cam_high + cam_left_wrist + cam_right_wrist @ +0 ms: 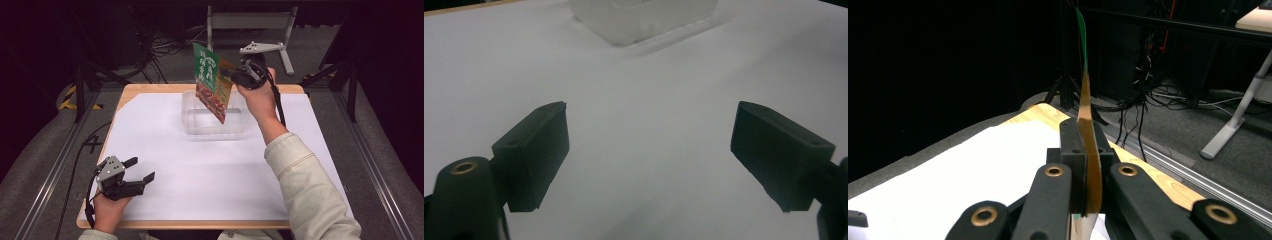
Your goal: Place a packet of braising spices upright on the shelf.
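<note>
A flat food packet (212,82), green at the top and red-orange below, hangs tilted over a clear plastic box (192,122) at the back middle of the table. My right gripper (231,75) is shut on the packet's right edge, held up above the box. In the right gripper view the packet (1087,125) stands edge-on, pinched between the two black jaws of the right gripper (1087,150). My left gripper (142,170) rests near the table's front left corner, open, with nothing between its jaws. The left gripper view has the left gripper (649,150) over bare white paper, the clear box (644,20) far ahead.
White paper (210,170) covers the wooden table (150,89). A white metal stand (250,22) and loose cables (160,47) lie on the floor beyond the far edge. Black frame legs stand at both sides of the table.
</note>
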`<state>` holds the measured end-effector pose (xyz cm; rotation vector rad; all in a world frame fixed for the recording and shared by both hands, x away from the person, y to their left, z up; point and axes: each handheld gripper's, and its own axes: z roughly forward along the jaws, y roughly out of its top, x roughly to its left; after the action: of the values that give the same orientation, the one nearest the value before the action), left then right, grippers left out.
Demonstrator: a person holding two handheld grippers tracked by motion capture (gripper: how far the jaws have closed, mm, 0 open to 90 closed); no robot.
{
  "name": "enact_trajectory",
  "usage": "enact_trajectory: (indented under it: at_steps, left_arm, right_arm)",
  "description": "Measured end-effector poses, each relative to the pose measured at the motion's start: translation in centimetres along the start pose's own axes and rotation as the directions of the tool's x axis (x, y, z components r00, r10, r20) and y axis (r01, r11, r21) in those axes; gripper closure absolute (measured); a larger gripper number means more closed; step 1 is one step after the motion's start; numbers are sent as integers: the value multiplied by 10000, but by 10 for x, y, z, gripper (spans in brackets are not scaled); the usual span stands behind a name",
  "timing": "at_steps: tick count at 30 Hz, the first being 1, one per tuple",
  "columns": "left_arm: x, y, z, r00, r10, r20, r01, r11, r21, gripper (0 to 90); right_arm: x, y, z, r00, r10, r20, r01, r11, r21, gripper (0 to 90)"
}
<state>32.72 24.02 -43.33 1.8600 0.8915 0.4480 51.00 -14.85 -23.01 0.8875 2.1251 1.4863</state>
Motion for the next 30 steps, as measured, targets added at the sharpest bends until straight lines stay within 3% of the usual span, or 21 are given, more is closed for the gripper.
enact_trajectory:
  at_steps: [16,30]
  left_arm:
    - [1,1,2,9998,-35,177,36,10000,-71,162]
    - [0,2,3,9997,-27,229,30,9999,-107,161]
  right_arm:
    - [-1,-8,21,9993,265,254,-270,9994,205,900]
    - [2,-22,31,9991,393,135,-397,9986,353,900]
